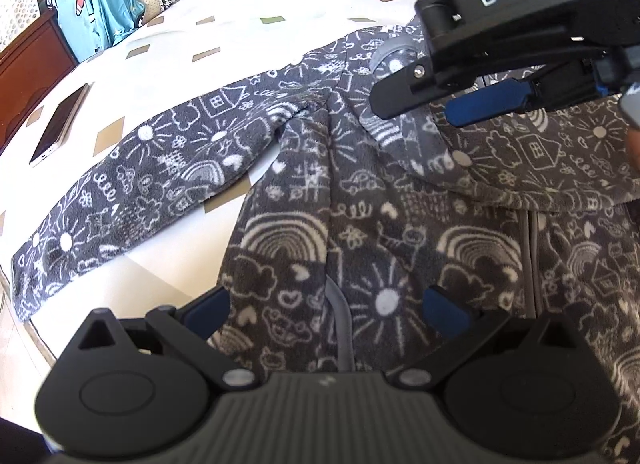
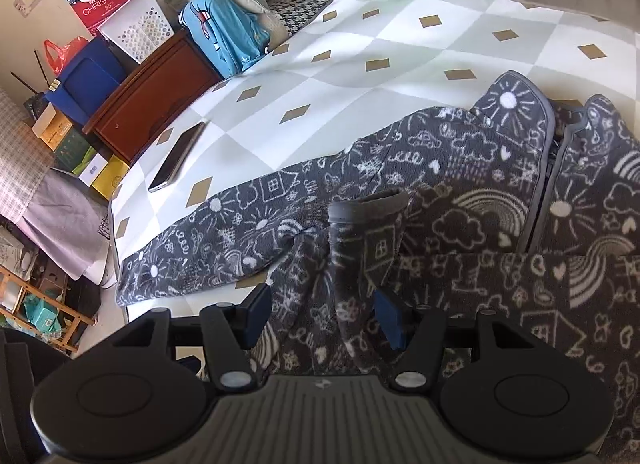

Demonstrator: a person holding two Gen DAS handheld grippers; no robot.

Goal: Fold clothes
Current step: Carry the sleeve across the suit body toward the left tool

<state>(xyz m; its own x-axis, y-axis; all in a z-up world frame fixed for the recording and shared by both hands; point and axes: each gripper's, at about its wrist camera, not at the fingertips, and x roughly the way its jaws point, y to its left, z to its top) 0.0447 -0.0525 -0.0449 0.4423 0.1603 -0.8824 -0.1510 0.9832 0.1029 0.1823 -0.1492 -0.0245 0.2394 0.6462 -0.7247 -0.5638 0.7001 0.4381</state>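
Nearest the left-wrist camera, the left claw (image 1: pixel 326 310) stands released, its blue pads (image 1: pixel 446 310) spread wide above the fleece with no cloth pinched between them; it hangs over the lower body of the garment, probably ready to pin or smooth that panel while the other hand works. The right claw (image 2: pixel 320 316) is also unclenched: its pads straddle a raised ridge of fabric without pressing on it, which suggests that a fold has just been let go.

The task's thing, a grey doodle-print fleece jacket (image 1: pixel 360 204), lies spread front-up on the worktop (image 2: pixel 400 44), which is covered by a white and grey checked cloth. Its right sleeve (image 2: pixel 368 232) is laid across the chest, cuff pointing inward, so that side looks folded. The other sleeve (image 1: pixel 132 188) stretches straight out toward the worktop edge, likely the next part to bring in.

Further off, a phone (image 2: pixel 178 156) rests on the worktop beside that sleeve, well clear of the folding. Beyond it sits a blue garment (image 2: pixel 228 32).
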